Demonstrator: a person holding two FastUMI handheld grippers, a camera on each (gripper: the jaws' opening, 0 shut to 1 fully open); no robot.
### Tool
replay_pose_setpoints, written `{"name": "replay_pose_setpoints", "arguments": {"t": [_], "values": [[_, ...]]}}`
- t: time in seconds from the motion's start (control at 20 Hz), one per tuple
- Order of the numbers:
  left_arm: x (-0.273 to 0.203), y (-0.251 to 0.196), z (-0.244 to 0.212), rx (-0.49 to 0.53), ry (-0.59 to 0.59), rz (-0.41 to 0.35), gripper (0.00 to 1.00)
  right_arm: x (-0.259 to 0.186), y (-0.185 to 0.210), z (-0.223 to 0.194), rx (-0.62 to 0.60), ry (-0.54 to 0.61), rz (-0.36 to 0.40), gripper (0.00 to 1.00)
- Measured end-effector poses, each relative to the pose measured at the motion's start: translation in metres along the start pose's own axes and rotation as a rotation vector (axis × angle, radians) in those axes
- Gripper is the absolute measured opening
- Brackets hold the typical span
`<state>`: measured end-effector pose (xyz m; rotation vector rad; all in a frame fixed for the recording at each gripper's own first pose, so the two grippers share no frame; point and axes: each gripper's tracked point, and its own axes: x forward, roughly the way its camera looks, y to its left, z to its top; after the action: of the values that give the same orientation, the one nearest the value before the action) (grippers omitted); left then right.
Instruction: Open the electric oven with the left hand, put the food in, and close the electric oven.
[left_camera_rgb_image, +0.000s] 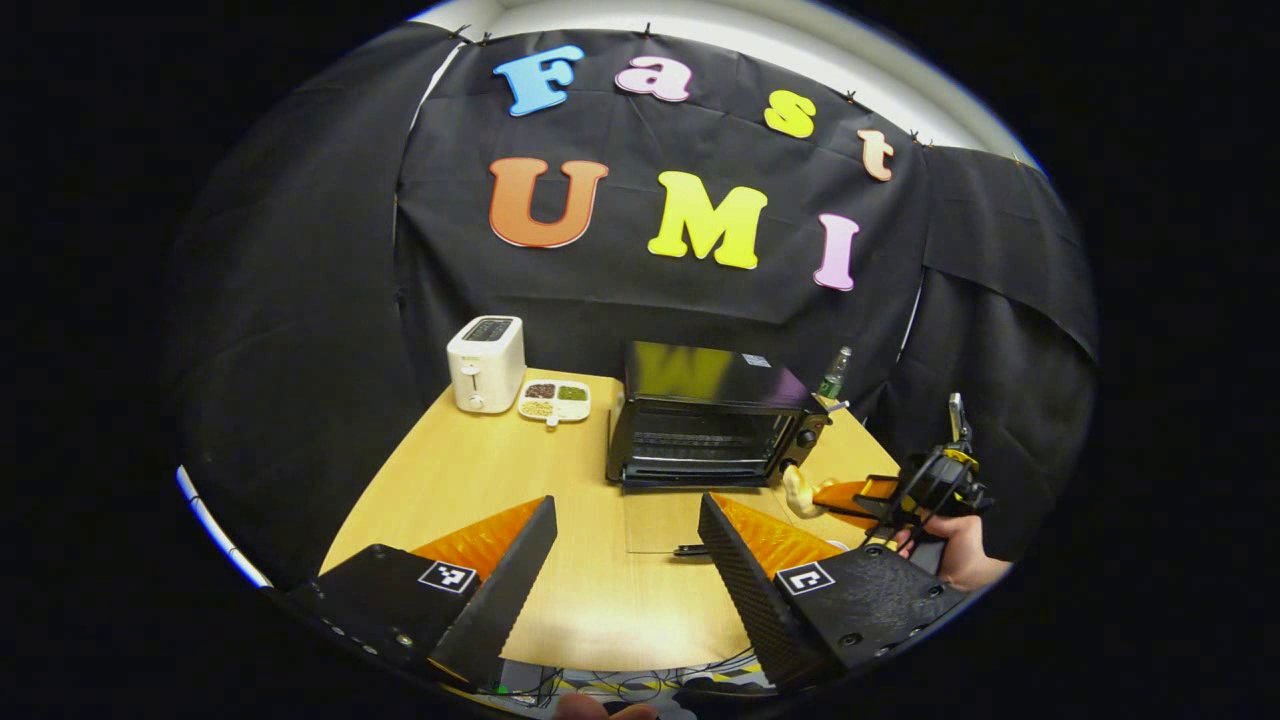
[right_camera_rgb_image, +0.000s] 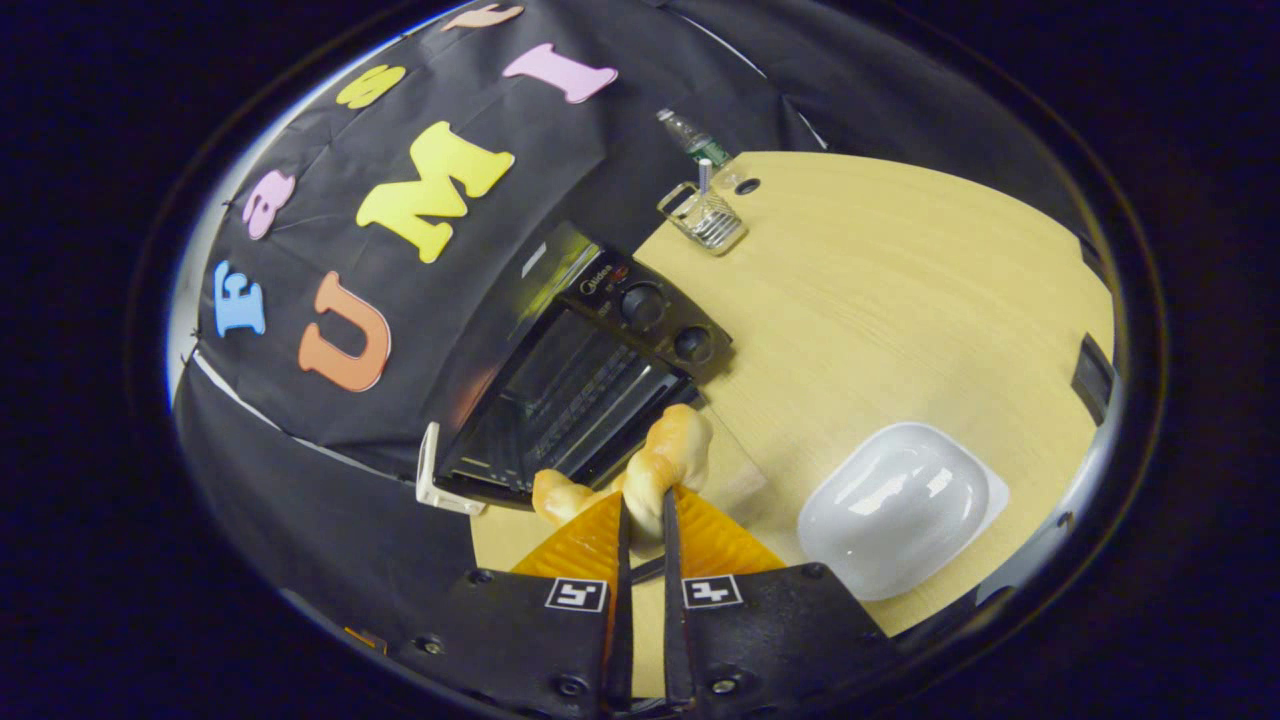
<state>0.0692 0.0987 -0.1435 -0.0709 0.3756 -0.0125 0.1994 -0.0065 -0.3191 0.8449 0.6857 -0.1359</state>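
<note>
While our right gripper (right_camera_rgb_image: 643, 520) clamps one bread piece (right_camera_rgb_image: 668, 462) by the one open oven (left_camera_rgb_image: 705, 425), our left gripper (left_camera_rgb_image: 625, 545) hangs released, plus one toaster (left_camera_rgb_image: 486, 363).

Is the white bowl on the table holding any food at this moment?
No, in the right gripper view the white bowl is empty, and the food is pinched in the right gripper.

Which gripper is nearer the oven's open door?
Right. The right gripper, holding the food, sits at the oven door's edge; the left gripper hangs back over the table's near side, jaws open.
</note>
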Motion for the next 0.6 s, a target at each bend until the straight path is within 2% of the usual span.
{"name": "replay_pose_setpoints", "arguments": {"t": [0.05,0.1,0.2,0.25,0.3,0.4,0.6], "values": [[-0.003,0.009,0.0,0.001,0.002,0.02,0.93,0.014,0.008,0.002,-0.008,-0.004,0.005,0.12],[-0.006,0.017,-0.002,-0.001,0.009,0.039,0.93,0.029,0.015,0.004,-0.02,-0.01,0.009,0.16],[-0.013,0.026,-0.006,-0.007,0.031,0.064,0.93,0.057,0.028,0.011,-0.02,-0.025,0.019,0.12],[-0.017,0.03,-0.008,-0.009,0.041,0.079,0.93,0.071,0.034,0.012,-0.008,-0.032,0.028,0.14],[-0.019,0.036,-0.011,-0.012,0.052,0.092,0.93,0.082,0.038,0.013,0.013,-0.04,0.041,0.17],[-0.023,0.043,-0.018,-0.025,0.08,0.12,0.93,0.105,0.044,0.013,0.06,-0.06,0.057,0.14],[-0.028,0.047,-0.03,-0.035,0.135,0.127,0.93,0.139,0.06,0.01,0.167,-0.097,0.094,0.14]]}}
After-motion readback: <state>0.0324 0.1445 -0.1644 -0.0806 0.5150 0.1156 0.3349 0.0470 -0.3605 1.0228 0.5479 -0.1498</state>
